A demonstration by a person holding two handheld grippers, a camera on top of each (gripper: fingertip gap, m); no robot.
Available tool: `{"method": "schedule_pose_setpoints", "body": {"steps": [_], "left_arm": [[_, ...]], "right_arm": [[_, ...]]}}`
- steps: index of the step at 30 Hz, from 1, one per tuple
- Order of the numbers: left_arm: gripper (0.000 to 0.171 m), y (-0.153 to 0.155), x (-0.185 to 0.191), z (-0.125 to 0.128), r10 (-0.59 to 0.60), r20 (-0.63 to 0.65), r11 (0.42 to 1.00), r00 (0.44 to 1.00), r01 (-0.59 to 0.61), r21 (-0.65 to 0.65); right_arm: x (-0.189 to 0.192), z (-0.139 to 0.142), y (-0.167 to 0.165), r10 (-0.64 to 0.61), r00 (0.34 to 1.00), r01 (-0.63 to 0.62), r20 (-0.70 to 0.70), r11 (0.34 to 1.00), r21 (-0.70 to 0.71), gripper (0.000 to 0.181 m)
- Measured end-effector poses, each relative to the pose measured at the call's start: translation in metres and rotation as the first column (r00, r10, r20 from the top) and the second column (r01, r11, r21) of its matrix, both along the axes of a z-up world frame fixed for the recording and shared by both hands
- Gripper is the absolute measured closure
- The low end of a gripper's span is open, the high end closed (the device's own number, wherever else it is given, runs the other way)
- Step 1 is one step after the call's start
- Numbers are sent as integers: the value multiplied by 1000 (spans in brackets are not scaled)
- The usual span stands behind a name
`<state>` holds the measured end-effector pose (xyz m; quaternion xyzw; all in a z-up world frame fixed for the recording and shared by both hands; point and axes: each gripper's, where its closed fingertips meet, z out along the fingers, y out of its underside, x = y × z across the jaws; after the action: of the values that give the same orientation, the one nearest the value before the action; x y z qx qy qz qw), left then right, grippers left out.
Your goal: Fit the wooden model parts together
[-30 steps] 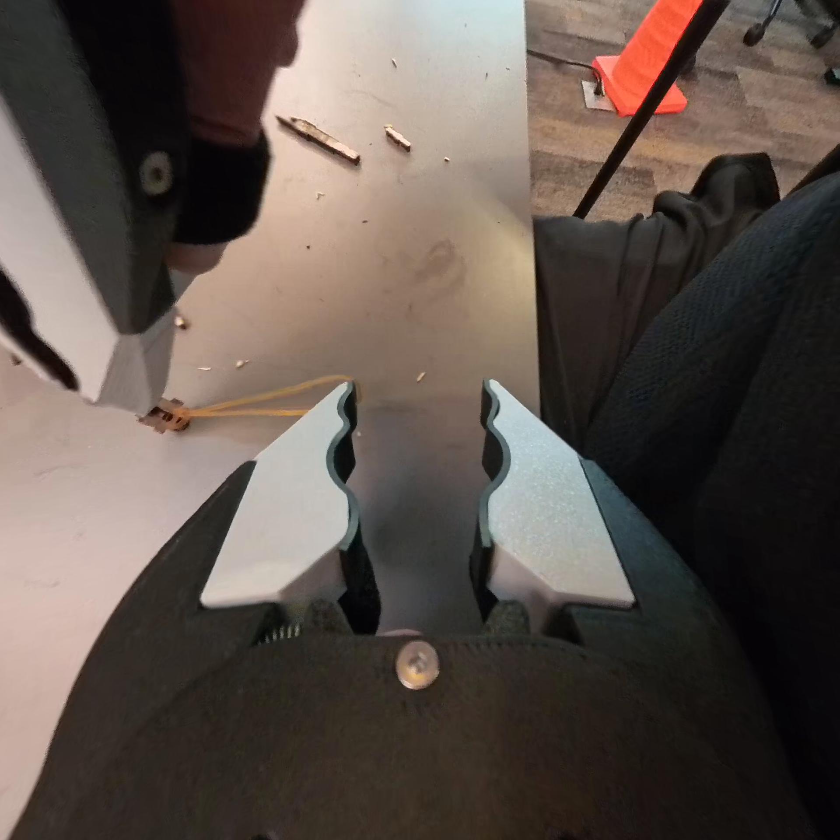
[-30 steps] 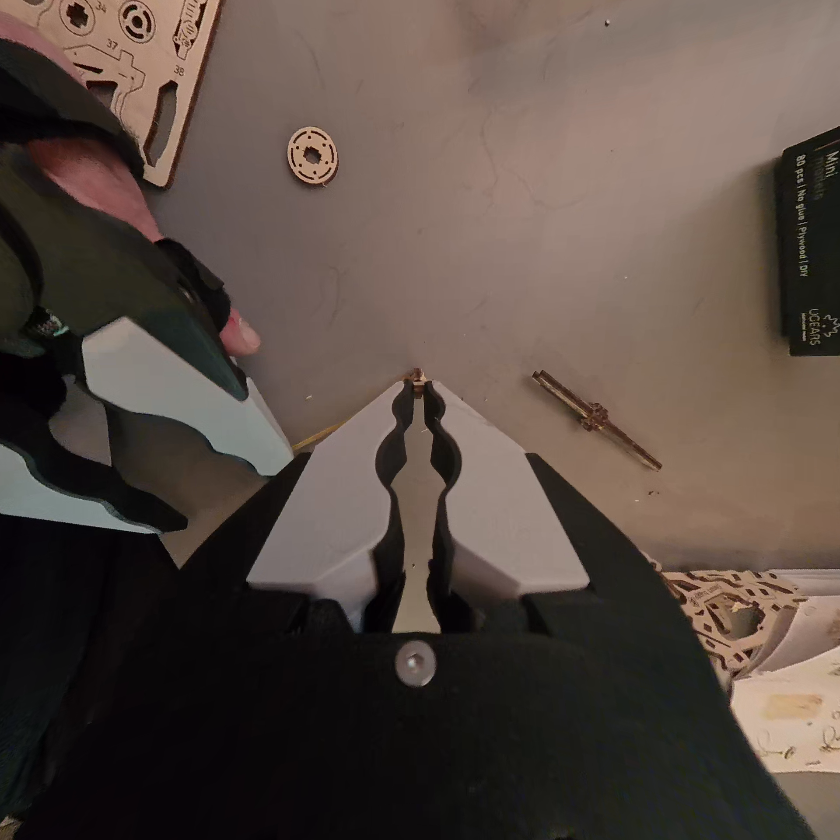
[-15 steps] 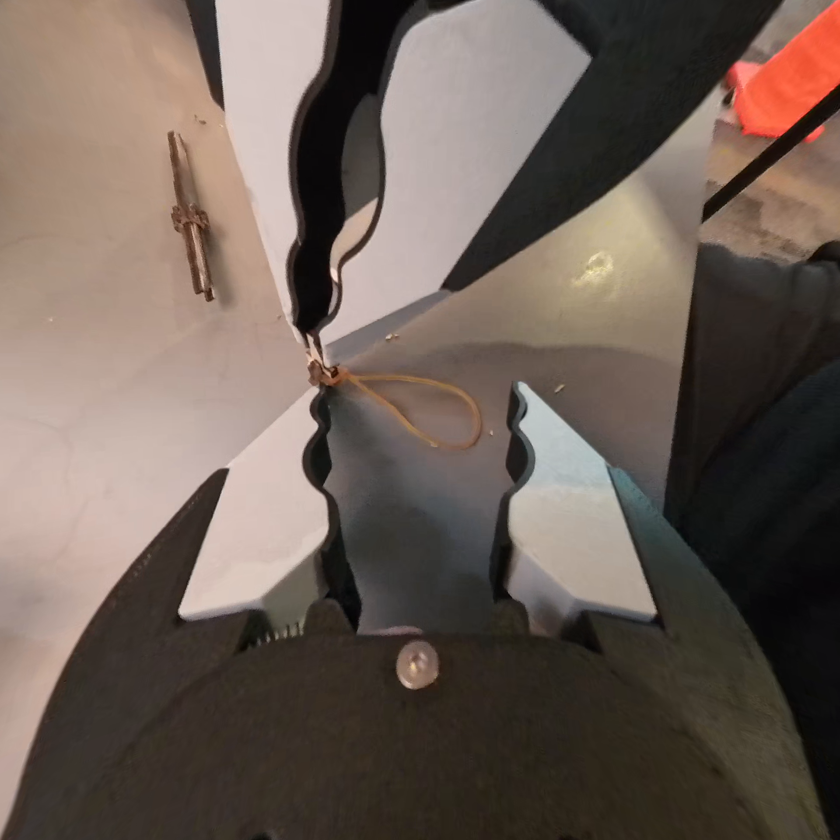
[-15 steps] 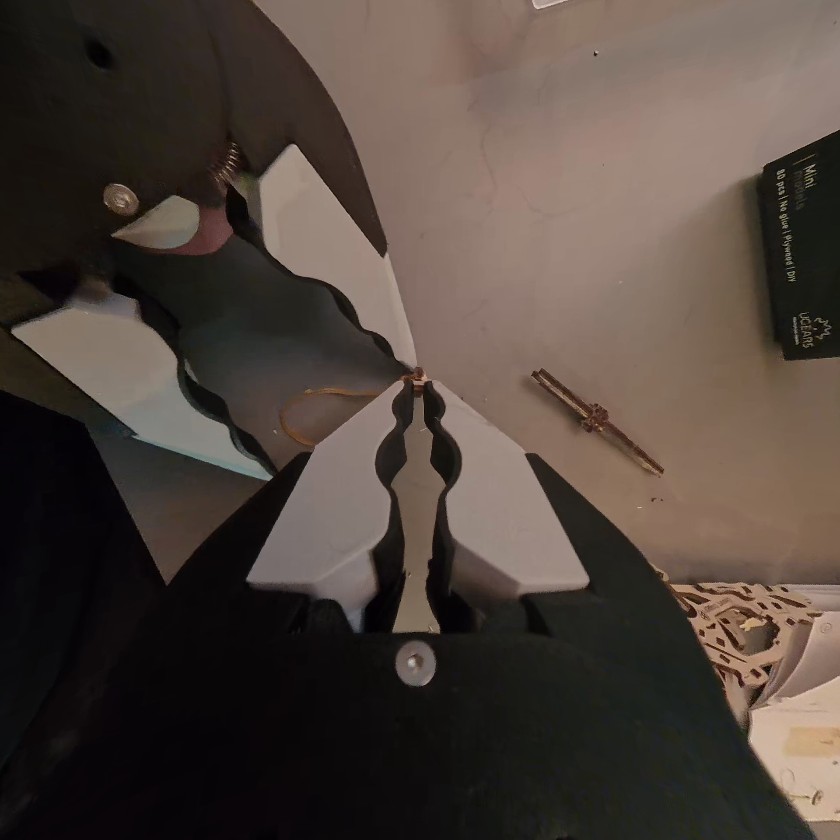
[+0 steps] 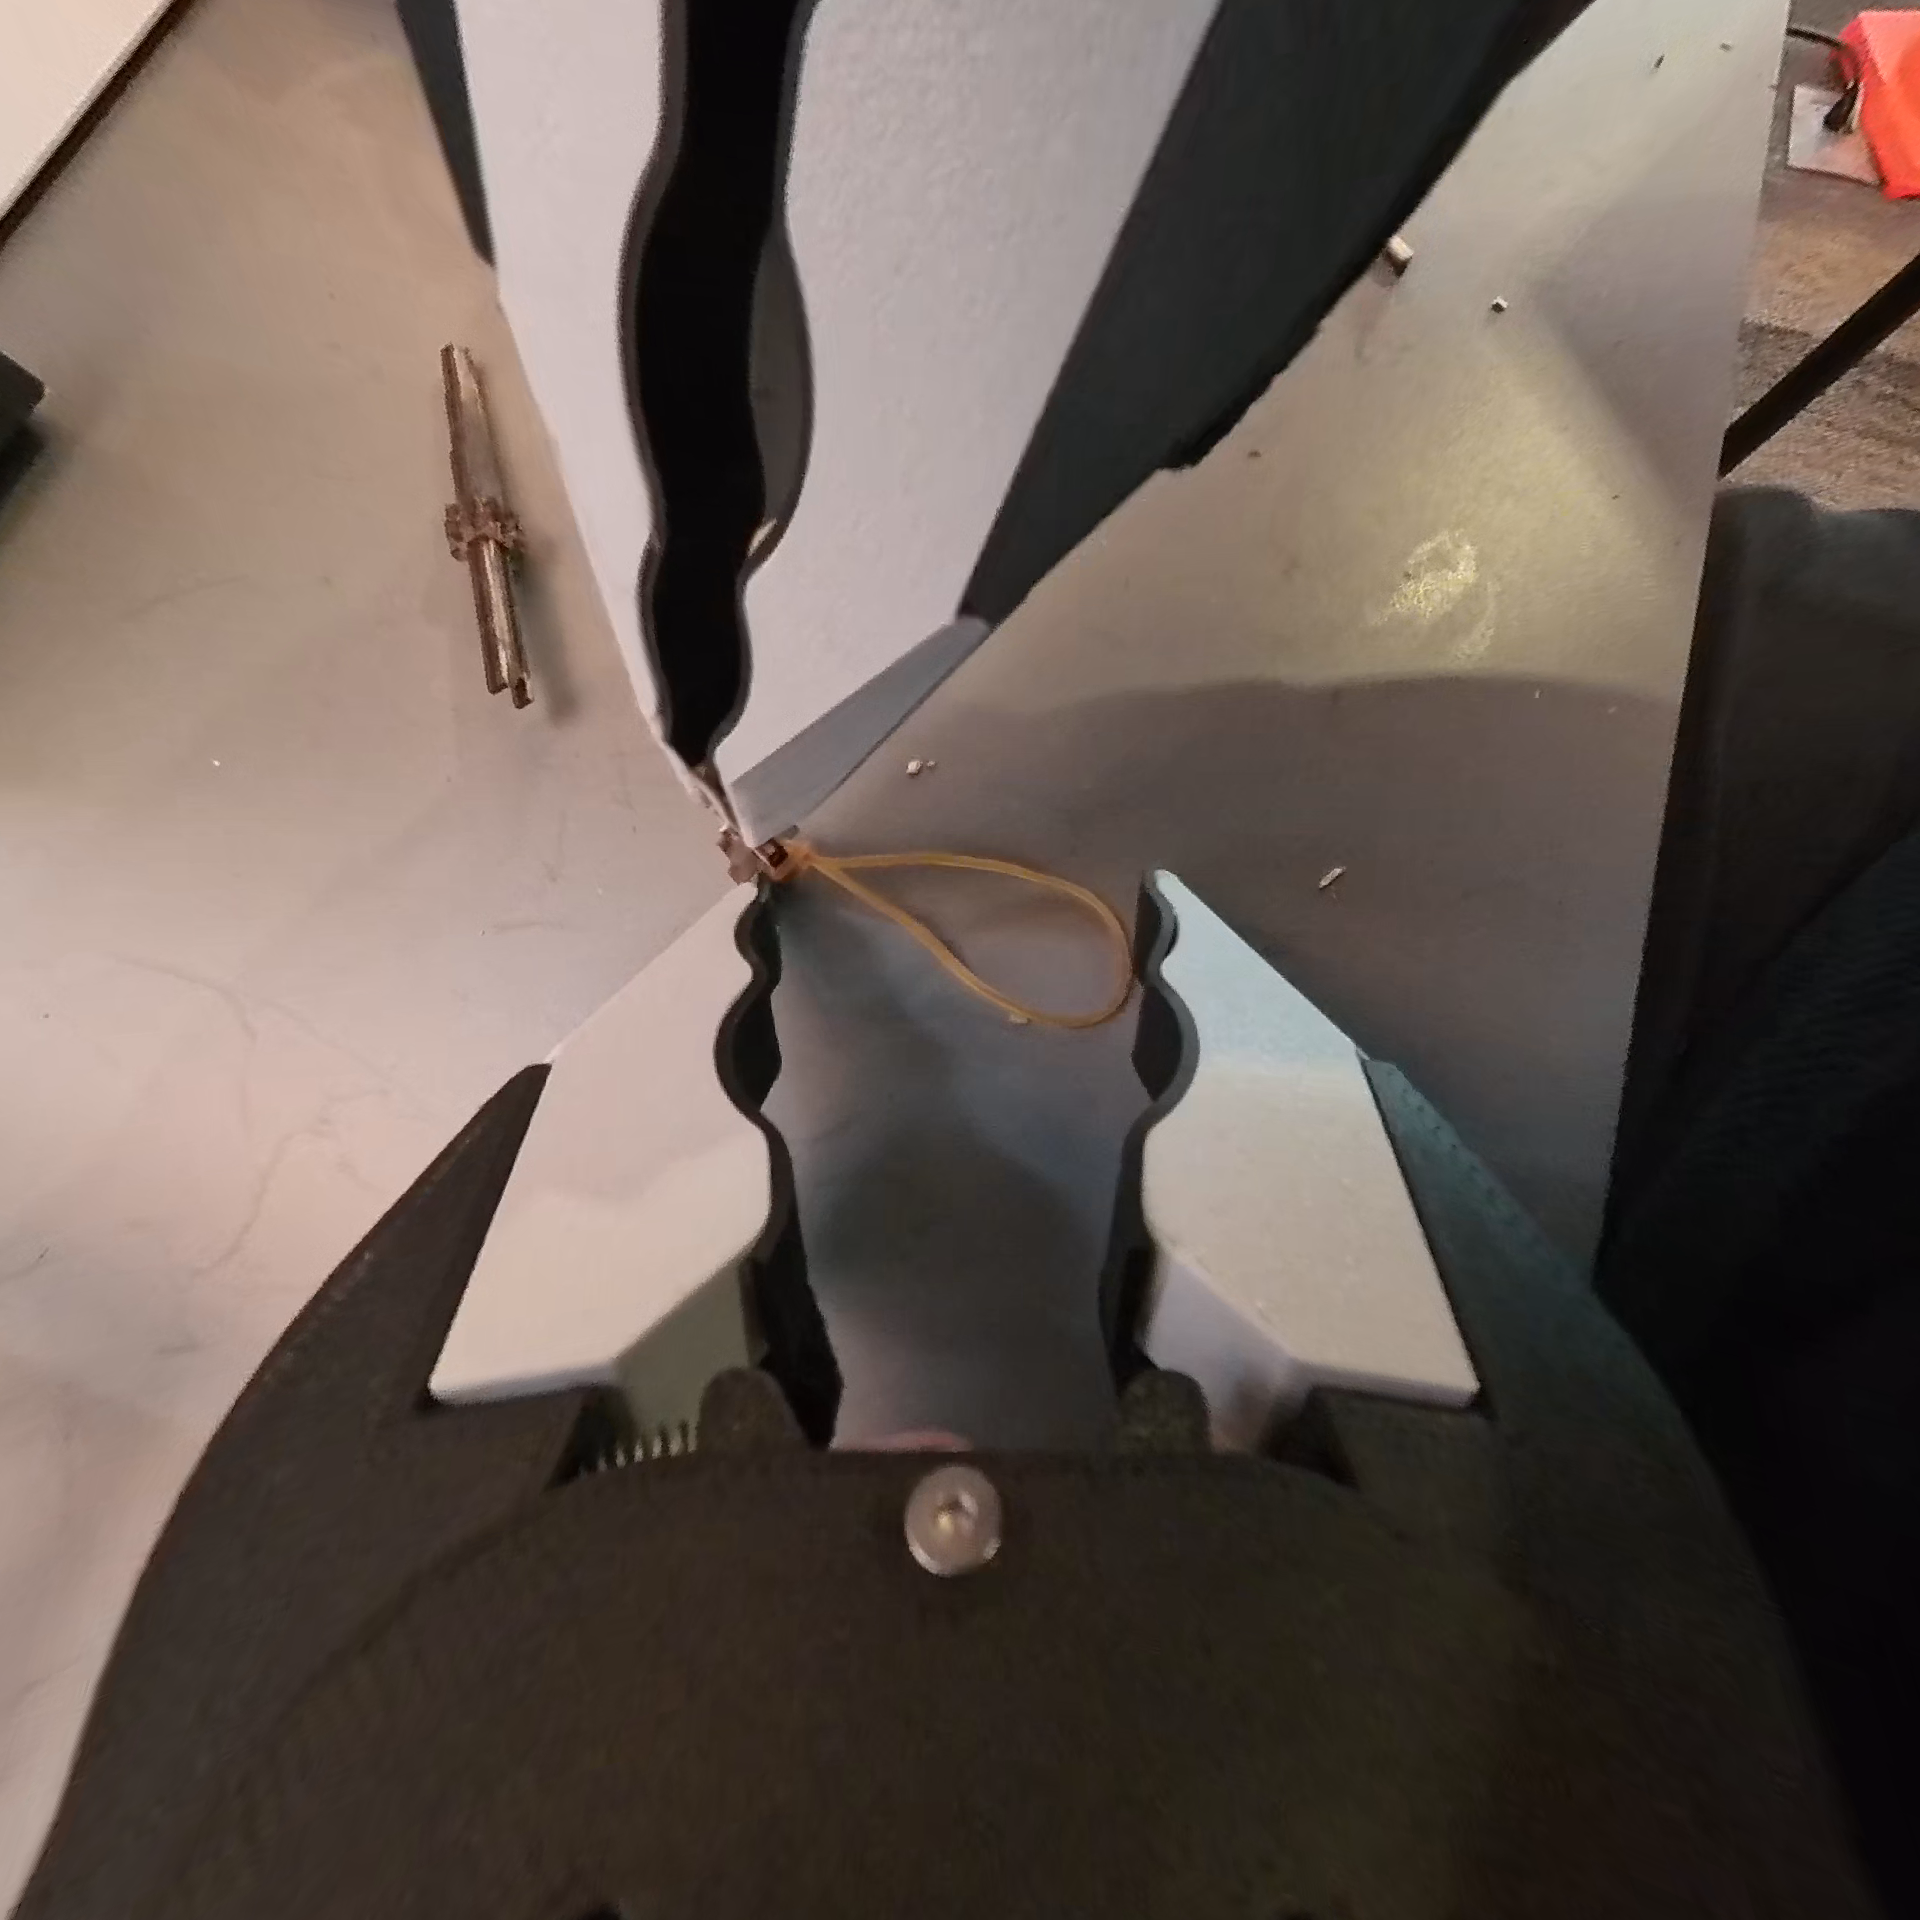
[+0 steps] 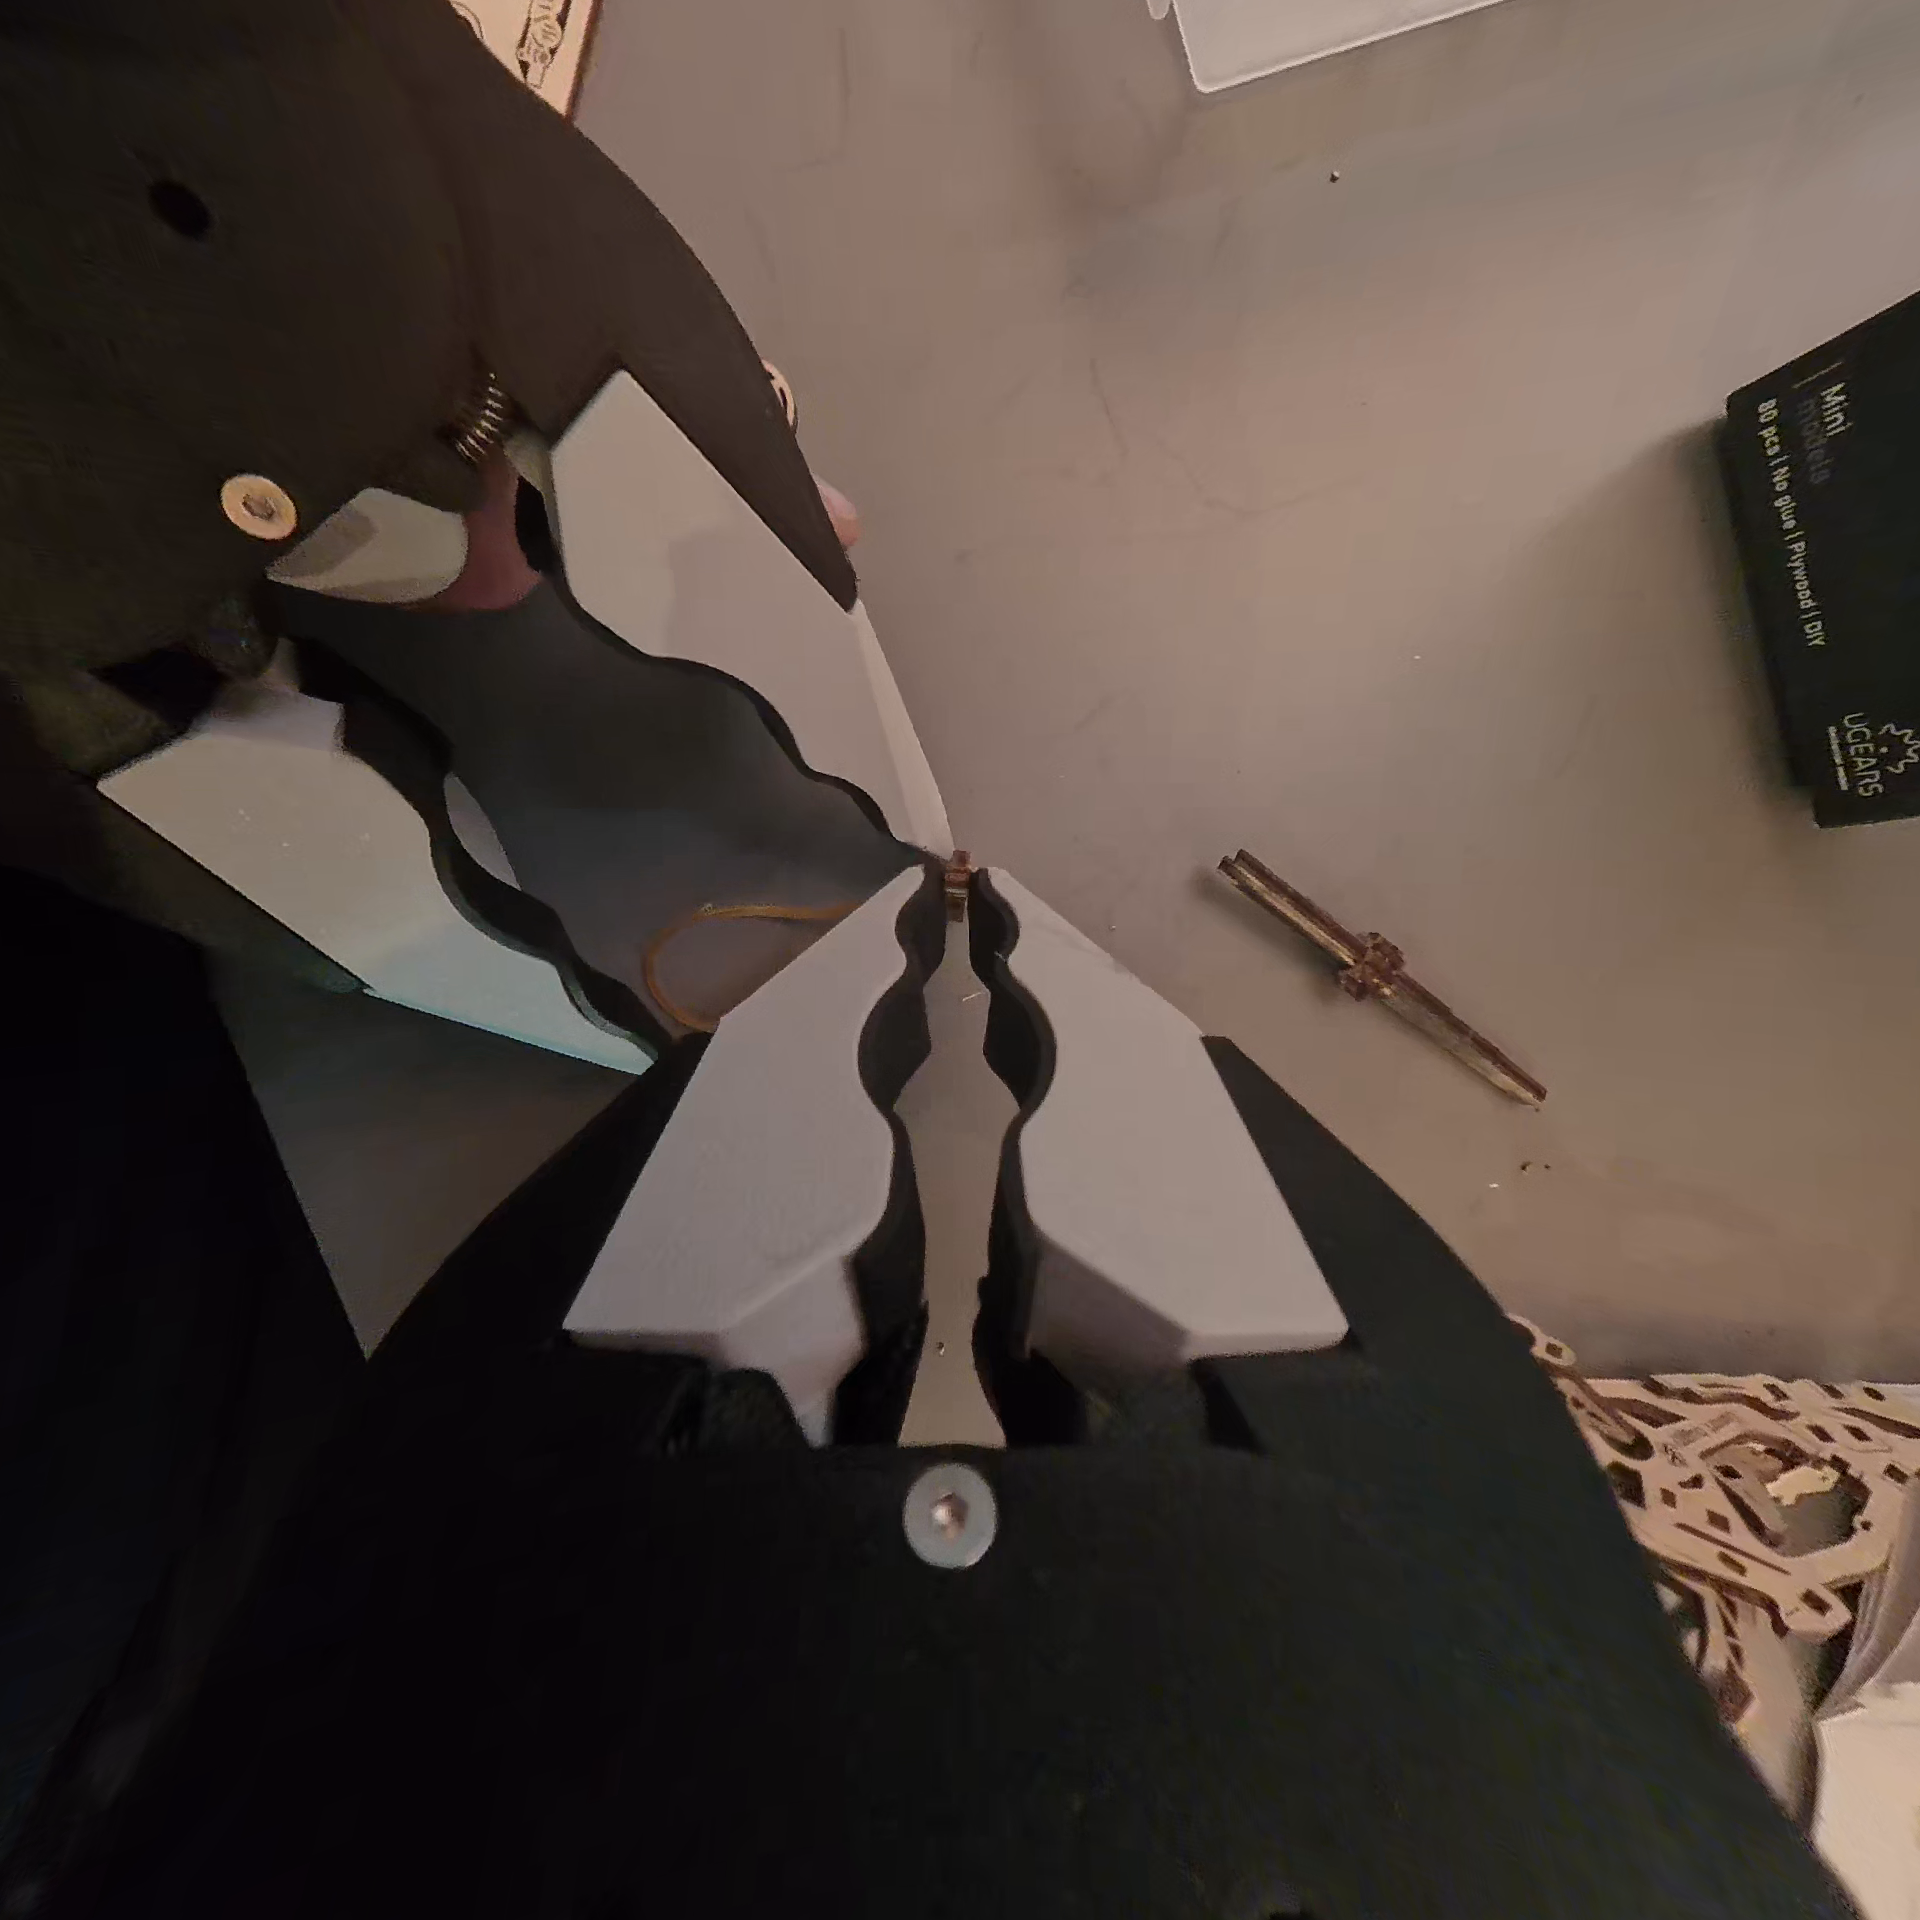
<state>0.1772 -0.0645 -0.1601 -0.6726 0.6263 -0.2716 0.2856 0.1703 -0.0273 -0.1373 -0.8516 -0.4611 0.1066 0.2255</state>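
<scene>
The right gripper [image 6: 954,883] is pinching a tiny brown wooden part [image 6: 956,881] between its fingertips, the two pale fingers drawn nearly together with only a thin slot behind the tips. A thin yellow rubber band [image 5: 997,935] is tied to that part and is lying in a slack loop on the grey table [image 5: 260,935], reaching toward the right-hand finger of the left gripper [image 5: 951,914]. The left gripper is standing with its jaws wide apart and nothing between them; the tip of one finger is sitting just beside the wooden part. Beyond the two grippers a wooden axle [image 6: 1377,971] with a small toothed collar at its middle is lying flat on the table, well apart from the held part, with bare table around it. Small wood chips [image 5: 1330,878] are scattered on the table near the loop. In the left wrist view the table's far edge is showing, with floor and an orange object [image 5: 1886,104] past it, and dark cloth [image 5: 1808,935] along the near side. The right wrist view alone is showing a dark box [image 6: 1829,582] at the table's right, a punched-out wooden sheet [image 6: 1745,1507] near the lower right corner, and a white sheet [image 6: 1330,31] at the top.
</scene>
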Motion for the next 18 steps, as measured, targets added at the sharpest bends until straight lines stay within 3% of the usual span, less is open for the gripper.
{"method": "schedule_pose_setpoints", "body": {"steps": [1,18], "left_arm": [[107,0,0,2,1,14,1000,1000,-1,-4],[115,3,2,4,13,27,999,1000,-14,49]], "right_arm": [[0,0,0,-3,1000,3,0,1000,2,179],[3,0,-2,-13,999,13,-35,1000,-9,179]]}}
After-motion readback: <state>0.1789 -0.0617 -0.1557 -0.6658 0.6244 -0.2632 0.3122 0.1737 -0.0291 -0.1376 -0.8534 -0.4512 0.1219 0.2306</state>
